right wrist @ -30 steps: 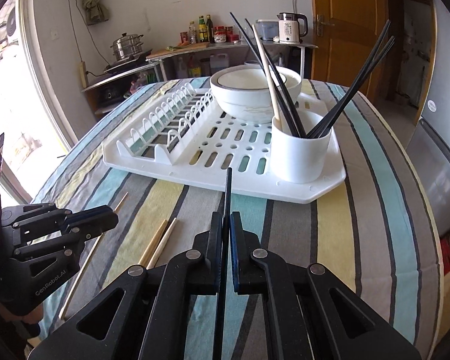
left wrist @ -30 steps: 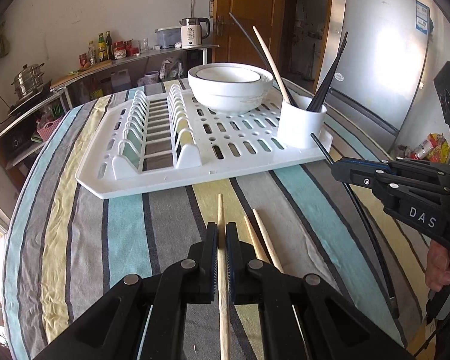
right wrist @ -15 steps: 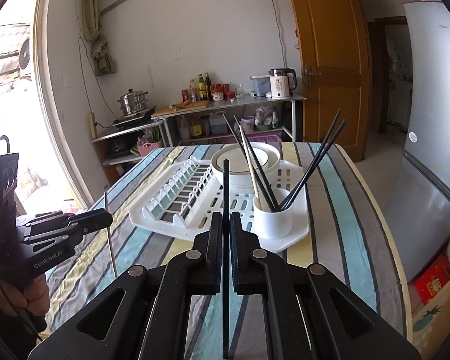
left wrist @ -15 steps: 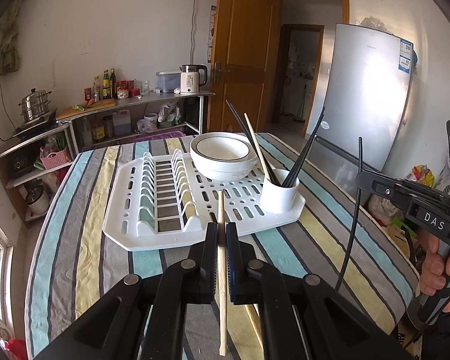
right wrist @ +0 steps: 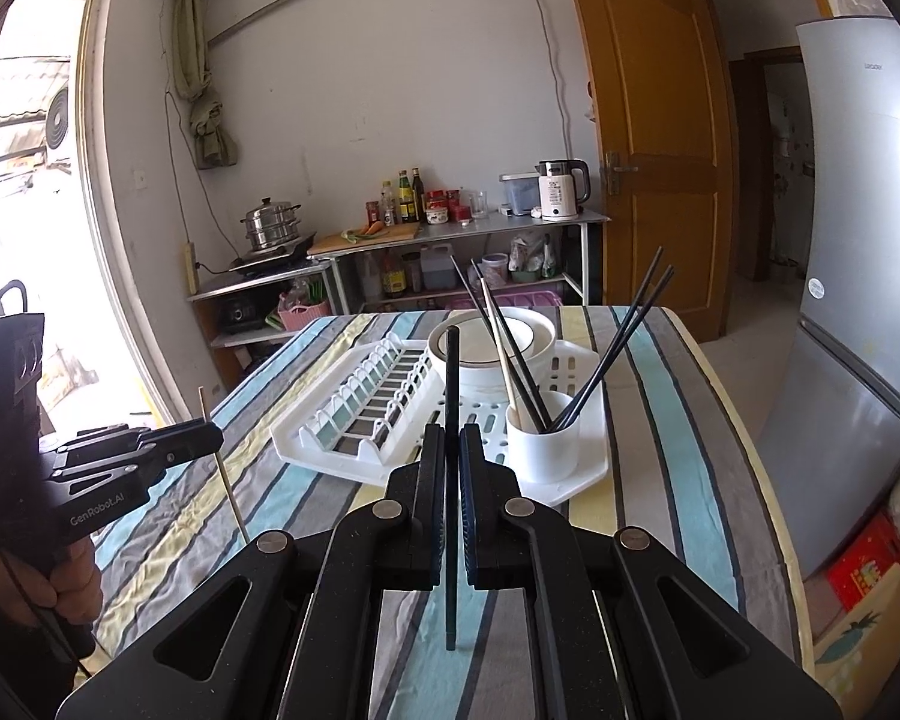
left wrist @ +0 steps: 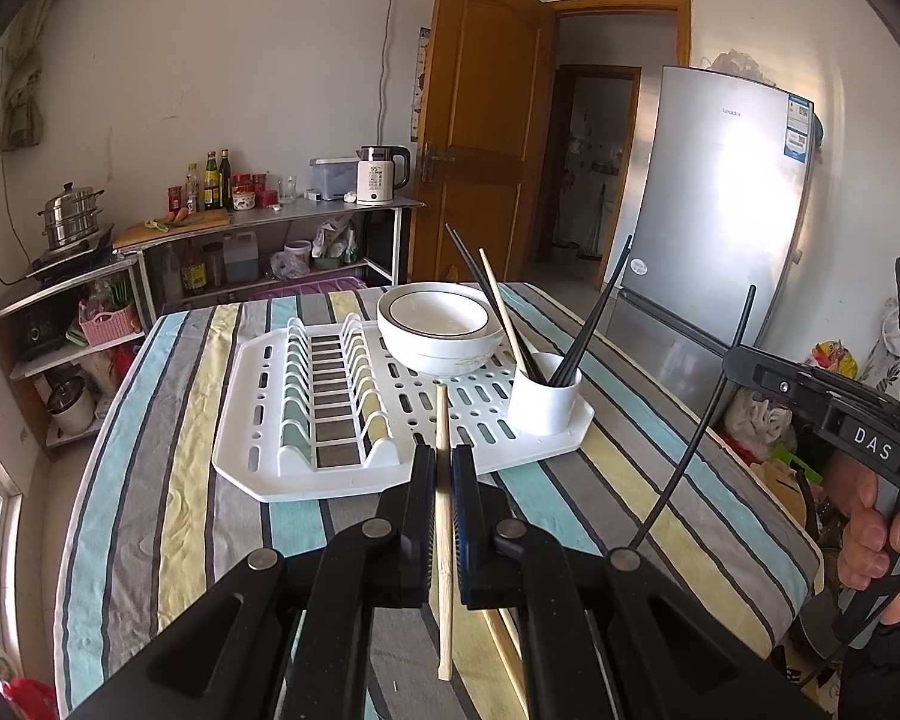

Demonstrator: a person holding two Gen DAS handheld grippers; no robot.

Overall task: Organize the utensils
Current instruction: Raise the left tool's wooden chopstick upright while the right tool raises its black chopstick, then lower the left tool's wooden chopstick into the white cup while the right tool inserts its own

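Both grippers are hanging above the near edge of the striped tabletop [left wrist: 168,498], each carrying one chopstick. The left gripper [left wrist: 443,480] is pinching a wooden chopstick [left wrist: 444,540] w/ fingers closed tight on its mid-length, so both ends are sticking out free and the stick is sitting nearly upright, ready to drop end-first. The right gripper [right wrist: 452,462] is doing the same w/ a black chopstick [right wrist: 452,480], fingers clamped on the shaft, tip pointing up. Mid-shaft grip is prob. keeping the sticks from swinging. The target looks like the white utensil cup [right wrist: 543,444], standing at the right near corner of the white drying rack [left wrist: 306,474], already holding several black sticks and one wooden one, all leaning outward. A stacked pair of white bowls [left wrist: 435,324] is sitting just behind the cup on the rack. At least one more wooden stick [left wrist: 507,642] is lying on the tabletop below the left gripper, partly hidden by it. Judging by this, sorting is partway through; next step prob. needs each stick lowered into the cup w/o knocking the leaning ones.
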